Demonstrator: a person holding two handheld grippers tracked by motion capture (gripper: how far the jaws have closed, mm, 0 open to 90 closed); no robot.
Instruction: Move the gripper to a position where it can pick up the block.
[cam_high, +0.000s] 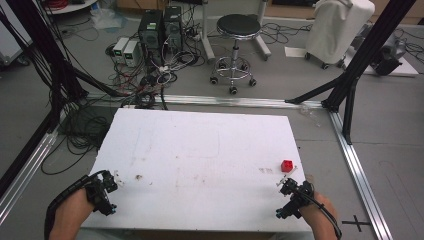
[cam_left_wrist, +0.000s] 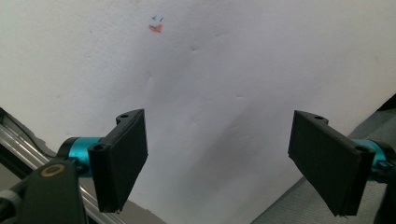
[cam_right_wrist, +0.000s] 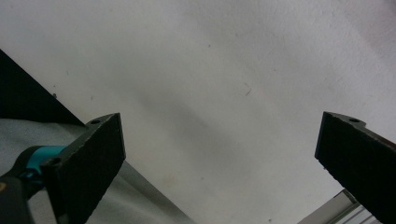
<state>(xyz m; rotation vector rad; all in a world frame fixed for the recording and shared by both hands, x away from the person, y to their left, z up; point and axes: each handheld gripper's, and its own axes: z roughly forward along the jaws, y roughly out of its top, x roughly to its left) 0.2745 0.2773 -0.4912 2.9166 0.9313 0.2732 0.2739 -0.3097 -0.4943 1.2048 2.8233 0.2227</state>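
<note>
A small red cube (cam_high: 287, 165) sits on the white table (cam_high: 200, 160) near its right edge. My right gripper (cam_high: 288, 199) hovers at the table's front right corner, just in front of the cube and apart from it. In the right gripper view its jaws stand wide apart over bare white surface (cam_right_wrist: 224, 93), so the right gripper (cam_right_wrist: 219, 158) is open and empty. My left gripper (cam_high: 106, 192) is at the front left corner. In the left gripper view its jaws are also spread wide, the left gripper (cam_left_wrist: 233, 163) open, with a small orange mark (cam_left_wrist: 156, 28) ahead on the table.
Black frame posts (cam_high: 350, 75) and aluminium rails (cam_high: 360, 170) border the table. A round stool (cam_high: 237, 30), computer boxes (cam_high: 160, 30) and tangled cables (cam_high: 145, 80) lie on the floor beyond. A brown stain (cam_high: 139, 176) marks the table near the left gripper.
</note>
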